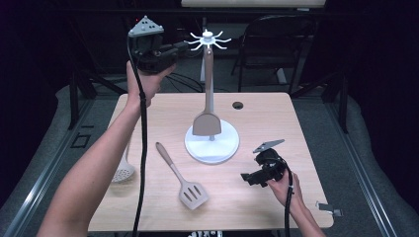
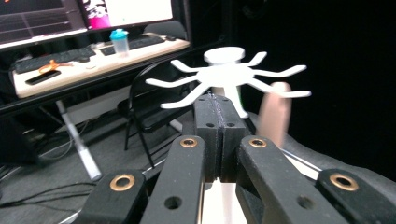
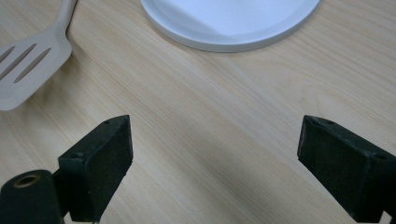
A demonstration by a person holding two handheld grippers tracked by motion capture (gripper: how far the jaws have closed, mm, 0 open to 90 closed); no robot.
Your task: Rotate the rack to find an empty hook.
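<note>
Two closed, empty jaws of the left gripper (image 2: 218, 100) sit just beside the rack's hooks (image 2: 229, 77), so a nudge could unhook the hanging spatula (image 1: 207, 121), while the right gripper (image 3: 215, 154) rests wide open, holding nothing.

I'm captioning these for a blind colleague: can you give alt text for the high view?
A spatula hangs on a white rack on a wooden table; the left gripper is raised beside the rack's hooks. A slotted turner and skimmer lie flat; the right gripper rests low.

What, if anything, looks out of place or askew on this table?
Nothing stands out. One spatula hangs on the utensil stand; the slotted turner and skimmer lie flat on the table, apparently waiting to be hung.
</note>
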